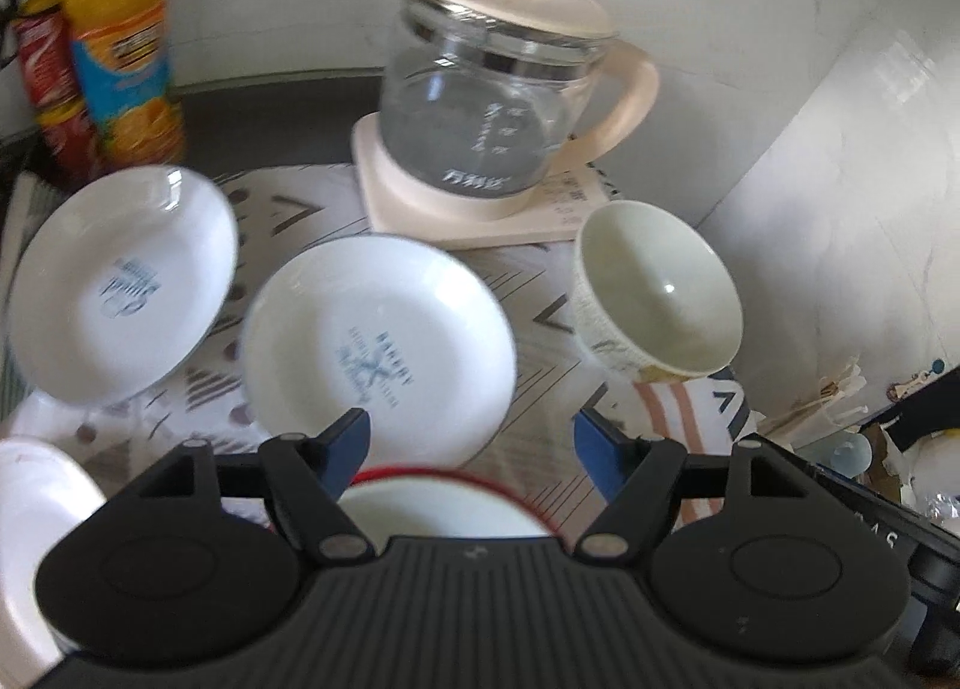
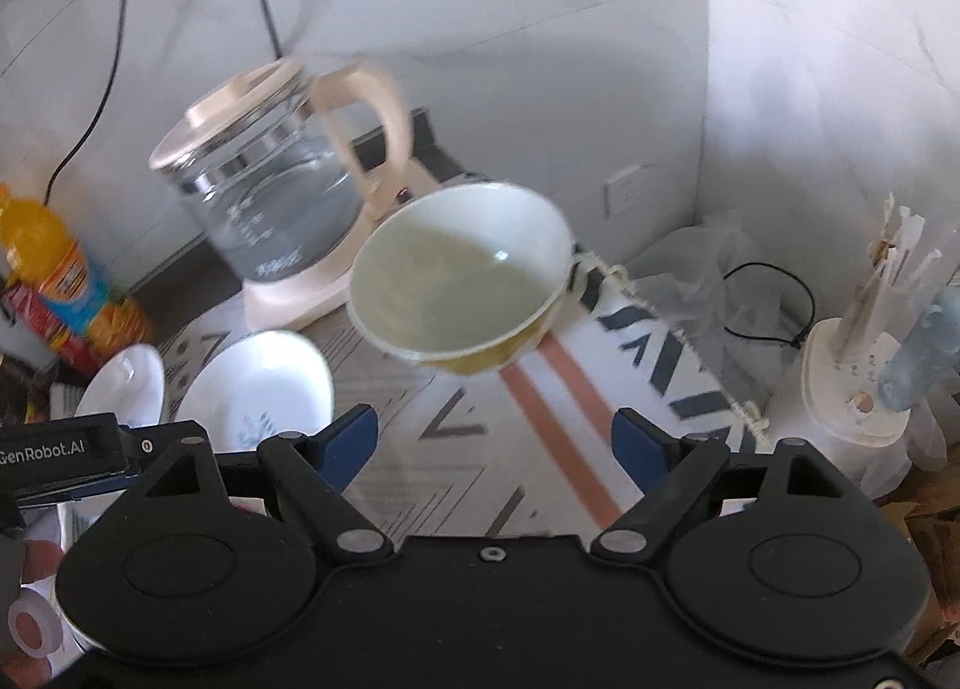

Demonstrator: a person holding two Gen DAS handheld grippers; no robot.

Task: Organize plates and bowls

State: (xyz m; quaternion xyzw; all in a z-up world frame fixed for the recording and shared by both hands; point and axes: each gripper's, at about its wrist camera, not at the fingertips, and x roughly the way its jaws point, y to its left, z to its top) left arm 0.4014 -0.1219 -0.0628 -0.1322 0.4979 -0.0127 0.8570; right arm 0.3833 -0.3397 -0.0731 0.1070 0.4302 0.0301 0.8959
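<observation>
Right now both grippers hang empty above the patterned cloth, each with its jaws spread wide and nothing between the blue pads. Taking the glass kettle as the landmark: the cream bowl stands just in front of its handle side, upright; a white plate with blue lettering lies in front of the kettle, and a second white plate lies to the left of that one, further from the kettle and near the orange bottle. Directly under the left gripper, nearest the camera, shows the rim of a red-edged dish, and another white dish sits at the lower left edge; how these two are stacked, if at all, cannot be told.

Judging from this layout, the step in hand is choosing the next piece to gather. For the left gripper, the lettered plate is the closest: come down on its near rim, one pad inside the lip and one under it, and close firmly before lifting, since a shallow glazed rim is likely to slip. The right gripper looks straight at the cream bowl, so it suits that piece: take one wall of the bowl between the pads, keep well apart from the kettle's handle, and lift level so it doesn't tip. Both views are blurred, so settle each hand first
</observation>
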